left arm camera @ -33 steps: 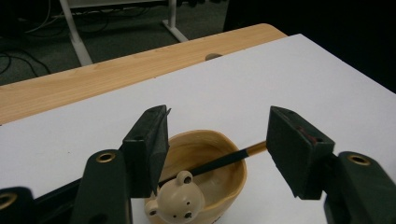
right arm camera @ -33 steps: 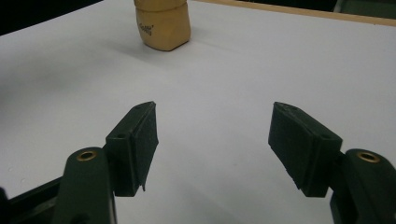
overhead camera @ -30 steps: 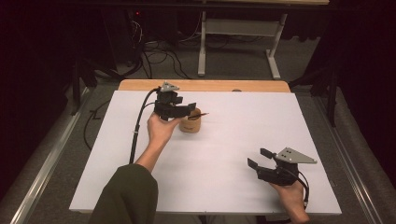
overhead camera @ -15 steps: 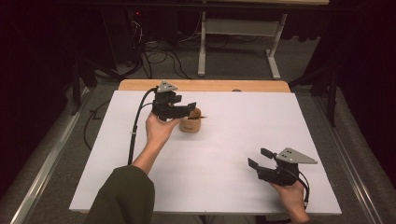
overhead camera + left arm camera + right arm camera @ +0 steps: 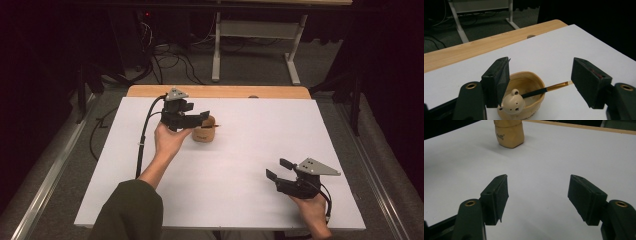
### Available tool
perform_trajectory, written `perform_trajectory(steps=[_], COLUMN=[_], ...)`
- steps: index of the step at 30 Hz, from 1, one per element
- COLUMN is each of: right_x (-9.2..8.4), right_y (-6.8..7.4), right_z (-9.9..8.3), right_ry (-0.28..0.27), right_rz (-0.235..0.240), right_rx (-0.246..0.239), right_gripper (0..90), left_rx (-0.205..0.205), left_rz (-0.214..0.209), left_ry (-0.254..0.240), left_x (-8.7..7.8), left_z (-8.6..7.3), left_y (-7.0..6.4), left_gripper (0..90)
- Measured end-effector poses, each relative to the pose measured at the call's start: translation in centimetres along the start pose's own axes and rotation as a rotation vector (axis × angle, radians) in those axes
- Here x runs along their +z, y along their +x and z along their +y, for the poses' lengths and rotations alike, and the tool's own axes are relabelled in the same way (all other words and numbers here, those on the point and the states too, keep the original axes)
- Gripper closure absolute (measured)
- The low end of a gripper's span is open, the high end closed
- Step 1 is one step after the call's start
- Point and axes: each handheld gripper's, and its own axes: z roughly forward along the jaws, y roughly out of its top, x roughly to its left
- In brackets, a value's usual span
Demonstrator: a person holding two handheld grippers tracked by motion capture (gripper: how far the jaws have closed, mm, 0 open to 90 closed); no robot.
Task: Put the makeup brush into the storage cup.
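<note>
A tan cup (image 5: 204, 134) with a small bear figure (image 5: 512, 103) on its rim stands on the white table top (image 5: 250, 150), left of the middle. A thin black and gold stick (image 5: 544, 90) leans inside the cup, and its tip (image 5: 218, 126) pokes out to the right. My left gripper (image 5: 205, 118) hovers just over the cup. Its jaws have just been opening and stand wide on either side of the stick without touching it, as the left gripper view (image 5: 541, 65) shows. My right gripper (image 5: 277, 168) rests near the front right, open with nothing between its jaws (image 5: 539, 182). In the right gripper view the cup (image 5: 509, 133) is far ahead.
A strip of bare wood (image 5: 220, 91) runs along the table's far edge. Beyond it are a white metal frame (image 5: 255, 35) and cables (image 5: 170, 55) on the dark floor. The left gripper's cable (image 5: 145, 135) trails down the table's left side.
The left gripper's jaws have spread wider above the cup, and the stick stays leaning in it. The right gripper has not moved.
</note>
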Motion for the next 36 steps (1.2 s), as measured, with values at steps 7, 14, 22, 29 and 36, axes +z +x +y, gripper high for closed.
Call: perform_trajectory(steps=[7,14,22,29,36], right_x=[0.0,0.0,0.0,0.0,0.0], right_y=[0.0,0.1,0.1,0.0,0.0], right_z=[0.0,0.0,0.0,0.0,0.0], right_ry=[0.0,0.005,0.001,0.003,0.004], right_rz=[-0.002,0.0,0.0,-0.001,-0.001], right_rx=[0.001,-0.001,-0.002,-0.001,-0.002], right_gripper=[34.6,34.6,34.6,34.6,34.6], left_rx=[-0.009,-0.013,-0.02,-0.018,-0.013], left_rz=[-0.004,-0.008,-0.022,-0.03,-0.037], left_ry=[-0.011,-0.015,-0.014,-0.023,-0.037], left_x=[-0.4,-0.8,-1.2,-1.6,-2.1], left_z=[-0.1,-0.3,-0.5,-0.6,-0.6], left_y=[0.2,0.3,0.4,0.2,0.1], left_gripper=[31.2,31.2,31.0,30.9,30.9])
